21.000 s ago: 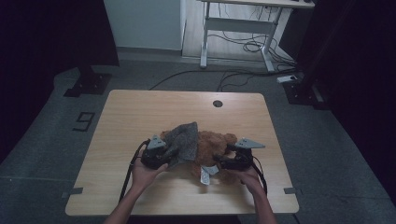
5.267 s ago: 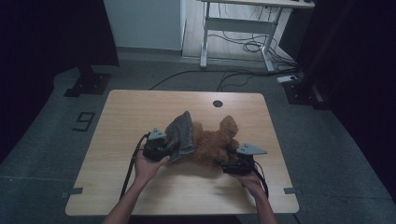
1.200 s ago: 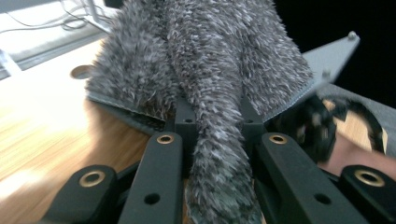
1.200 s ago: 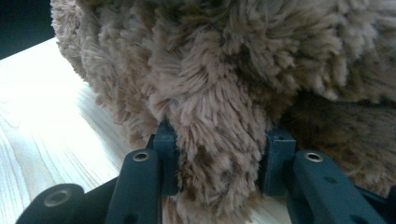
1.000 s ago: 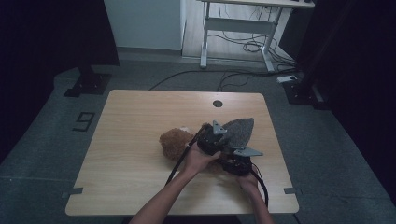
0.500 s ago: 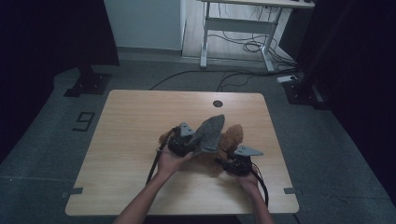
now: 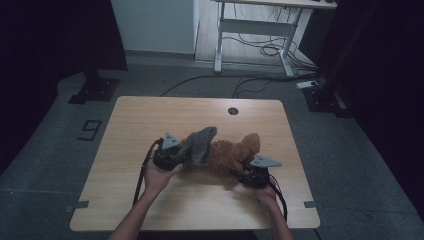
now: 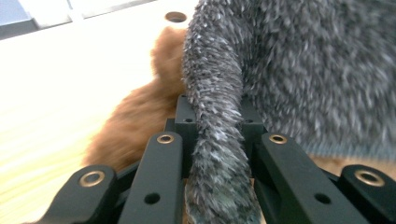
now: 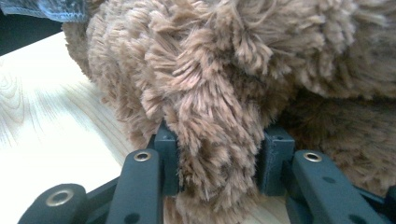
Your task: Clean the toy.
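My left gripper [image 8: 217, 140] had its fingers [image 8: 187, 116] pinched narrow on a fold of the grey fuzzy cloth [image 8: 299, 70], which rose ahead of them and draped over the brown plush toy [image 7: 227, 155]. My right gripper [image 9: 217, 163] clamped a tuft of that toy between its fingers [image 9: 275, 158]. The toy lay on the table [image 7: 150, 120] between both grippers.

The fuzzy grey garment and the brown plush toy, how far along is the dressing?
Done: both grips are set. The left gripper pinches the fuzzy grey garment; the right gripper clamps a limb of the brown plush toy. In hand: the garment lies bunched over one end of the toy. Left: most of the toy is uncovered, so it likely needs pulling on fully.
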Demonstrator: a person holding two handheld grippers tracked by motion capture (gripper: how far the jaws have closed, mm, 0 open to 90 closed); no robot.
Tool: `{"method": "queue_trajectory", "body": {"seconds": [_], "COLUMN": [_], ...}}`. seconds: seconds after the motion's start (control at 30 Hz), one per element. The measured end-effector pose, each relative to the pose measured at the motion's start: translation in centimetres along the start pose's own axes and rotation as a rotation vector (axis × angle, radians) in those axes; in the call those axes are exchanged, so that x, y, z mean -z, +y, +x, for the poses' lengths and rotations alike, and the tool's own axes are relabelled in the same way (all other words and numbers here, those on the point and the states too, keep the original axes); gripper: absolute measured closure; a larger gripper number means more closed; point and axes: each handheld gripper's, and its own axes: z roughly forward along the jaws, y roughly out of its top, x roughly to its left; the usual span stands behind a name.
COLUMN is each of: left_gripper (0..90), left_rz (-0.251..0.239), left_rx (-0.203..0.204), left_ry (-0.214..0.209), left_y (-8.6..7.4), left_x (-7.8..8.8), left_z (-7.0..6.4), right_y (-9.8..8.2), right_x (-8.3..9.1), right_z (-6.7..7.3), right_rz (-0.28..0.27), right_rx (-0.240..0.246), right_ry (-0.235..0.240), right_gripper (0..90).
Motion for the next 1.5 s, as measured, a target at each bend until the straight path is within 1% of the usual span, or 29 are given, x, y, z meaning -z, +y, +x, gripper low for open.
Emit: {"method": "queue_trajectory", "body": {"seconds": [0.03,0.07,0.13,0.17,0.37,0.43,0.5,0.57,0.63,0.67,0.73,0.8,0.9,0.97,1.0,1.03,1.1,1.17,1.23,1.3,1.37,1.43,1.47,1.5], "left_gripper": [76.6,76.6,76.6,76.6,76.6,76.7,76.7,76.7,76.7,76.7,76.7,76.7,76.6,76.4,76.4,76.5,76.6,76.6,76.6,76.7,76.7,76.8,76.8,76.8], "left_rz": [0.008,0.011,0.014,0.017,0.044,0.048,0.043,0.033,0.011,0.002,-0.009,-0.013,0.001,0.025,0.041,0.052,0.058,0.063,0.055,0.040,0.025,0.021,0.023,0.023], "left_rx": [0.010,0.031,0.068,0.077,0.105,0.115,0.117,0.100,0.094,0.084,0.061,0.033,-0.017,-0.041,-0.058,-0.056,-0.023,-0.007,0.011,0.007,-0.005,-0.016,-0.017,-0.008], "left_ry": [0.011,0.015,0.011,0.017,0.071,0.077,0.073,0.070,0.045,0.035,0.002,-0.040,-0.082,-0.083,-0.068,-0.057,-0.057,-0.051,-0.061,-0.054,-0.032,0.005,0.024,0.039], "left_y": [-0.3,-0.6,-1.1,-1.4,-2.1,-2.3,-2.1,-1.5,-0.4,0.2,1.4,2.7,3.9,4.0,3.9,3.6,3.0,2.4,1.8,1.3,0.9,0.6,0.4,0.1], "left_x": [0.1,0.2,0.3,0.4,1.0,1.2,1.1,1.0,0.8,0.6,0.2,-0.5,-2.0,-3.4,-4.1,-4.7,-5.1,-4.9,-4.3,-3.3,-2.2,-1.2,-0.8,-0.5], "left_z": [0.5,1.1,2.1,2.5,4.2,4.6,4.5,3.9,3.2,2.6,1.2,-0.5,-3.2,-4.7,-5.0,-5.0,-4.3,-3.2,-2.2,-1.7,-1.3,-0.6,-0.2,0.4], "right_y": [0.0,0.0,-0.1,-0.1,-0.1,-0.2,-0.2,-0.2,-0.2,-0.2,-0.2,-0.2,-0.2,-0.2,-0.2,-0.2,-0.2,-0.3,-0.2,-0.1,-0.1,-0.1,-0.1,-0.1], "right_x": [0.0,0.0,0.0,0.0,0.0,0.0,0.0,0.0,0.0,0.0,0.0,0.0,0.0,0.0,0.1,0.1,0.2,0.2,0.1,0.1,0.1,0.1,0.1,0.1], "right_z": [0.0,-0.1,-0.1,-0.1,-0.1,-0.2,-0.2,-0.3,-0.2,-0.2,-0.2,-0.2,-0.2,-0.1,-0.1,-0.1,-0.3,-0.4,-0.2,0.0,0.0,0.0,0.0,0.0], "right_rz": [0.000,0.000,0.000,-0.001,-0.003,-0.004,-0.004,-0.005,-0.004,-0.004,-0.005,-0.005,-0.007,-0.004,0.001,0.003,0.009,0.005,0.000,0.003,0.006,0.007,0.006,0.003], "right_rx": [0.001,0.003,0.005,0.006,0.014,0.017,0.013,0.016,0.016,0.015,0.016,0.022,0.025,0.027,0.030,0.032,0.031,0.029,0.035,0.045,0.047,0.042,0.038,0.034], "right_ry": [0.001,0.002,0.004,0.005,0.006,0.006,0.007,0.007,0.006,0.006,0.005,0.005,0.004,0.002,0.000,-0.003,-0.006,0.002,0.004,0.003,0.003,0.001,0.001,0.001], "right_gripper": [60.1,60.1,60.1,60.1,60.1,60.2,60.3,60.4,60.4,60.4,60.5,60.5,60.4,60.4,60.4,60.4,60.4,60.3,60.3,60.3,60.3,60.3,60.3,60.3]}}
